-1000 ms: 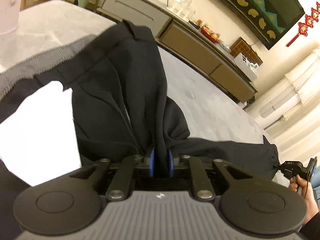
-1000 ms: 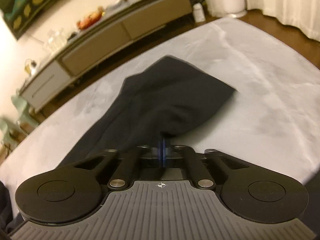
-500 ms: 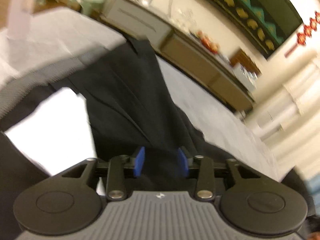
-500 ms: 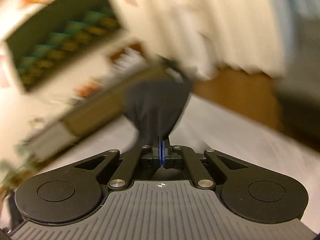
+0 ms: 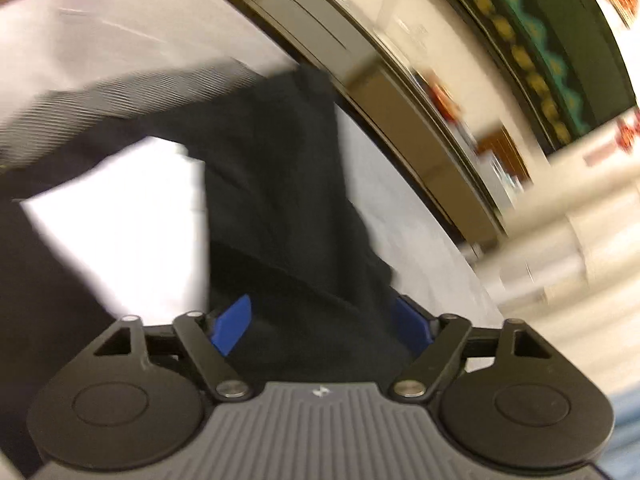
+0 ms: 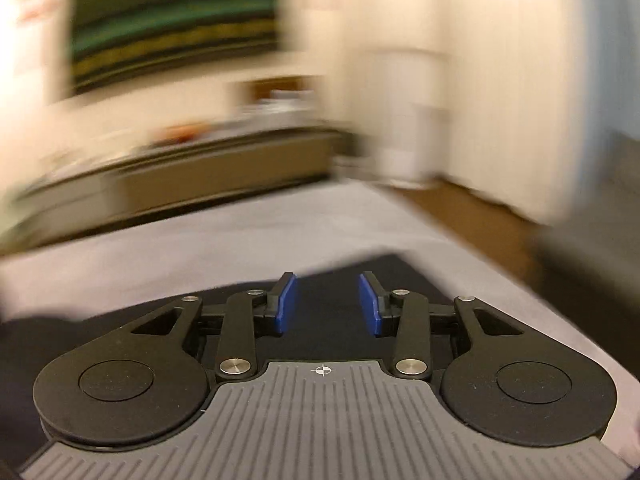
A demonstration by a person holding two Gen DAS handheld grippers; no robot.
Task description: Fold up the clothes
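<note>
Grey bed surface point(image 6: 248, 236) fills the middle of both views, with a long low sideboard point(image 6: 208, 176) along the far wall and a dark wall hanging point(image 6: 172, 28) with green and yellow bands above it; both pictures are motion-blurred. Cream curtains point(image 6: 500, 80) hang at the far right.

The dark garment point(image 5: 280, 184) lies on the bed, stretching from near the left gripper point(image 5: 322, 326) away toward the sideboard, creased along its length. A white patch point(image 5: 132, 232) sits on it at the left, and a grey mesh band point(image 5: 120, 92) crosses its far left edge.

Left gripper: jaws spread wide, having just been opening; cloth lies between the blue pads point(image 5: 234, 324) without being pinched.

Right gripper point(image 6: 327, 306): jaws part-spread, having just been opening; nothing is clamped. Only the right wrist view shows the garment's near corner lying flat beneath the pads.
</note>
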